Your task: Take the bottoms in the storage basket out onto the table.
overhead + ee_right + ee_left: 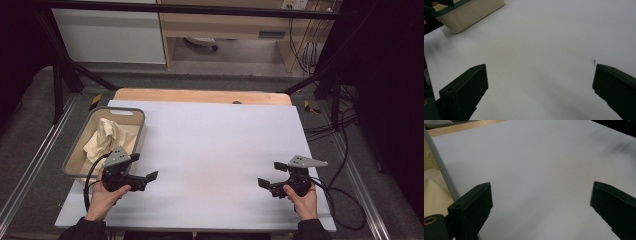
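Two grippers are held low over the white table (215,145), jaws spread wide with nothing between them. Nothing is gripped yet. The cloth (106,137) lies crumpled in the bin (141,131), just behind and to the outside of the left gripper (145,176), well apart from the right gripper (270,175). Reaching in, grasping the cloth and lifting it out are judged still to be done.
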The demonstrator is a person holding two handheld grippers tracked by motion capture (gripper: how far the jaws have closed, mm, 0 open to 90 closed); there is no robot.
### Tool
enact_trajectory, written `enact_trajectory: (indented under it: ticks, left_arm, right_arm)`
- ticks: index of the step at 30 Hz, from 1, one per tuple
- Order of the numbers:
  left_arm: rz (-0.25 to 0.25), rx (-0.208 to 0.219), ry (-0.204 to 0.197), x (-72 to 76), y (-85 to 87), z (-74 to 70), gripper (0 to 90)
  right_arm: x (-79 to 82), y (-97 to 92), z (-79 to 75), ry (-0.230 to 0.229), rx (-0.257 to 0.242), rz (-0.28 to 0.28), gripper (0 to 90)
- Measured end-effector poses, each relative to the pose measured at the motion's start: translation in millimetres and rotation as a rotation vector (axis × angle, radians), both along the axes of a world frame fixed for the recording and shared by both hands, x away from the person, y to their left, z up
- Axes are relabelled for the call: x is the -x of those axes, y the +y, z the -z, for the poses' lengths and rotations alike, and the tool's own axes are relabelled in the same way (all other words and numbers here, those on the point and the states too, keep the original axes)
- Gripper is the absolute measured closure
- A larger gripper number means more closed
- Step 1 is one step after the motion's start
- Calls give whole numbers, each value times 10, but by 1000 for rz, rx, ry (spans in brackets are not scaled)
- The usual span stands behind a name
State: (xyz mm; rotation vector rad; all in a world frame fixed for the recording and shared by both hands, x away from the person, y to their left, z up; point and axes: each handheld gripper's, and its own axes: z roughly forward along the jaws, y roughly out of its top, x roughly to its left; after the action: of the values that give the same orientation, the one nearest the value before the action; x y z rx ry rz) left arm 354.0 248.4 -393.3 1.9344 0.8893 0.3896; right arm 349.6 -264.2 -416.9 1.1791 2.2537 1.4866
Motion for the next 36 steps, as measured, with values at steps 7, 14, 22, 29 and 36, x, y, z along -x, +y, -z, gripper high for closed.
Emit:
enact_trajectory:
  ticks: [7, 14, 22, 29, 36]
  left_arm:
    - [-3, -5, -4, 14, 2, -33, 38]
    - [-7, -1, -5, 26, 12, -59, 38]
    - [-5, -13, -16, 67, 41, -98, 38]
    - [-16, -6, -16, 83, 105, -128, 38]
    - [-33, -15, -13, 84, 156, -140, 35]
  right_arm:
    - [-2, 6, 6, 10, 3, -2, 5]
    - [-4, 6, 8, 11, 5, -6, 5]
    - [-4, 17, 18, 19, 7, -11, 5]
    - [-8, 39, 39, 29, 14, -15, 5]
    - [-9, 37, 40, 30, 19, -14, 5]
